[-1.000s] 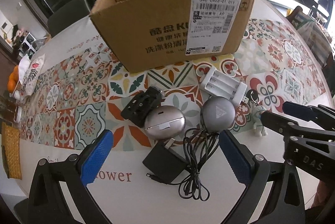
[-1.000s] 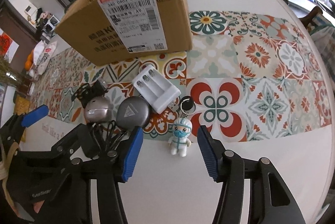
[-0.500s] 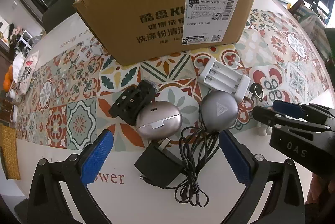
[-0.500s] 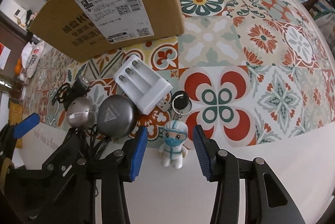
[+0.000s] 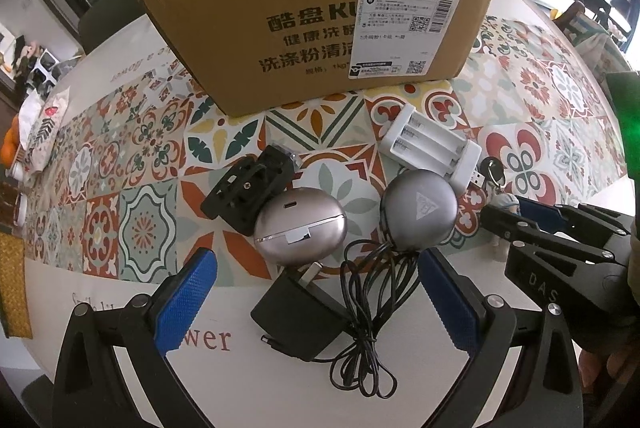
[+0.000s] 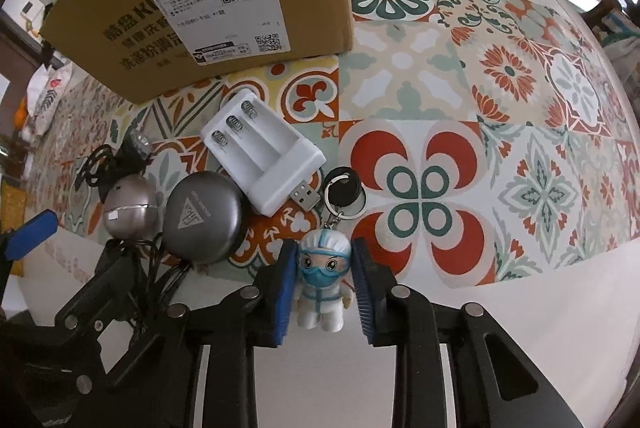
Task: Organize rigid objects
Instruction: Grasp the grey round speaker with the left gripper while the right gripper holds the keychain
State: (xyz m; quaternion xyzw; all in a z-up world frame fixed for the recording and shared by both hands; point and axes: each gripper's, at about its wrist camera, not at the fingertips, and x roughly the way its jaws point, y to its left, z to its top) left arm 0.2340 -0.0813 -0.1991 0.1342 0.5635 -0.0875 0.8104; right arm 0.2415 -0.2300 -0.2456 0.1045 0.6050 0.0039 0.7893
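- The right gripper [image 6: 322,280] points steeply down at the counter [image 6: 520,328], its blue fingers [image 6: 285,284] clenched on a small keychain figurine [image 6: 322,288] in a white suit and blue mask.
- The figurine lies on the white edge of the counter; its chain runs up to a black key fob [image 6: 345,189] just beyond.
- Just left of the fob lies a white battery charger [image 6: 264,147] with a USB plug — near the right gripper's left finger.
- A dark grey round case [image 6: 202,222] and a silver oval case [image 5: 300,226] sit side by side further left, with a black clip mount [image 5: 250,193] touching the silver one.
- The left gripper [image 5: 316,302] hovers with fingers released, wide apart, over a black power adapter [image 5: 298,316] and its tangled cable [image 5: 366,320].
- An open cardboard box [image 5: 320,23] stands behind everything on the patterned tile cloth [image 6: 500,147].
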